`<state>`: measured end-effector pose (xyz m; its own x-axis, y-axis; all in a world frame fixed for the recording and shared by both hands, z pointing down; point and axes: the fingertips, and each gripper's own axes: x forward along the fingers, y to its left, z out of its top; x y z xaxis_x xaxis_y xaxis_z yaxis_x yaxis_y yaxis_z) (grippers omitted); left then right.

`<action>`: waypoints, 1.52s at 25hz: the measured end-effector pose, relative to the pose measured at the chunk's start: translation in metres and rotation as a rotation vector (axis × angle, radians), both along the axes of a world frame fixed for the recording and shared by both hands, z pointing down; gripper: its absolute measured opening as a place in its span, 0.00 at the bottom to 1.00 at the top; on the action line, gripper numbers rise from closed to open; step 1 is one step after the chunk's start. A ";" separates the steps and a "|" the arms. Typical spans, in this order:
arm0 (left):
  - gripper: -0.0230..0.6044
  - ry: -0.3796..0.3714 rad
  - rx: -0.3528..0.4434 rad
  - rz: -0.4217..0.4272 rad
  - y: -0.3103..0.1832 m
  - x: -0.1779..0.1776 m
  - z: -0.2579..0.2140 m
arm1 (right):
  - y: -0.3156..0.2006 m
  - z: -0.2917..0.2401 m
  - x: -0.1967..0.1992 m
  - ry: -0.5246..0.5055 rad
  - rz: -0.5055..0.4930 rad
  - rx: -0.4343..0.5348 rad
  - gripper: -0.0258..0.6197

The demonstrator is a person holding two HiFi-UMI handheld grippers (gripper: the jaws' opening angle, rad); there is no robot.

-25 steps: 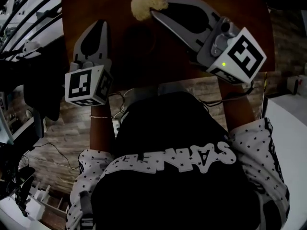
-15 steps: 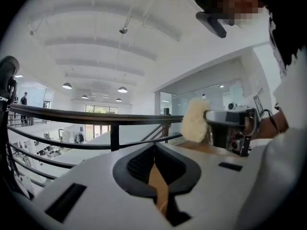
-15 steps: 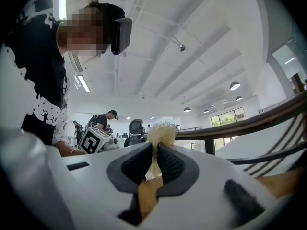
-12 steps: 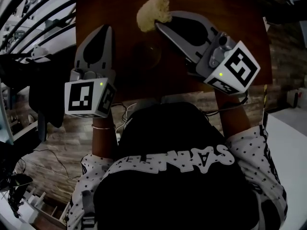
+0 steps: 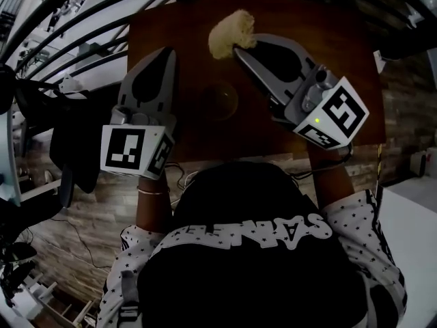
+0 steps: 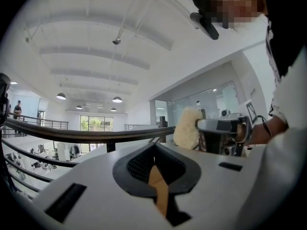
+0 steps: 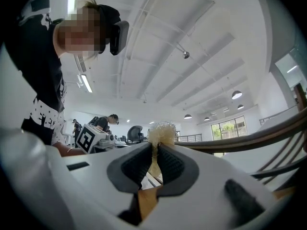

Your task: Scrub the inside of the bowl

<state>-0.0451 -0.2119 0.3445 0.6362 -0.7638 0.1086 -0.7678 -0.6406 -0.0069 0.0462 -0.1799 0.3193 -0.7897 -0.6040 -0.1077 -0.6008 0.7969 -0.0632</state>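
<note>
**Over the table: sponge pinched in your right, left jaws closed on nothing**

On the dark brown table (image 5: 328, 39), pretty much dead centre in the head view, sits the bowl (image 5: 219, 100). It's dark and see-through looking, so you only get a faint round outline, and I can't tell anything about its inside.

Your right gripper (image 5: 237, 45) comes in from about 4 o'clock of the bowl, and its tips end up near 12 o'clock. The jaws are clamped on the sponge (image 5: 231, 34), a pale yellow, fluffy lump that sticks out past the tips toward 11 o'clock. In the right gripper view the pads squeeze its lower part and the fuzzy top pokes up above them. Behind it you get a big white hall: ceiling lamps (image 7: 236, 95), an office chair (image 7: 135, 132) and a person (image 7: 108, 121) at a desk way back.

Your left gripper (image 5: 166, 53) is off at about 9 o'clock of the bowl, pointing toward 12. Its own view shows the two pads pressed flat together with nothing between them. That view looks out level across the same hall, with a dark railing (image 6: 86, 135) cutting across it. At roughly 2 o'clock in there you can spot the right gripper side-on, sponge on its tip.

Sponge and bowl are apart in the head view: the sponge shows beyond the bowl's far rim, not over it. Neither gripper touches the bowl as far as I can see.
</note>
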 end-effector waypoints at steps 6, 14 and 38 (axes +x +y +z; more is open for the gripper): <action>0.06 -0.012 0.038 0.009 -0.001 -0.007 -0.014 | -0.005 -0.011 -0.007 -0.005 0.000 0.029 0.11; 0.06 -0.014 0.073 0.020 -0.003 -0.007 -0.033 | -0.013 -0.024 -0.009 -0.011 0.009 0.048 0.11; 0.06 -0.024 0.134 0.047 -0.033 0.008 -0.044 | -0.041 -0.032 -0.008 -0.026 0.032 0.068 0.11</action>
<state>-0.0367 -0.2450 0.3003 0.6701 -0.7419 0.0231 -0.7355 -0.6679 -0.1134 0.0385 -0.2205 0.2874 -0.7664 -0.6197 -0.1693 -0.6251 0.7801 -0.0256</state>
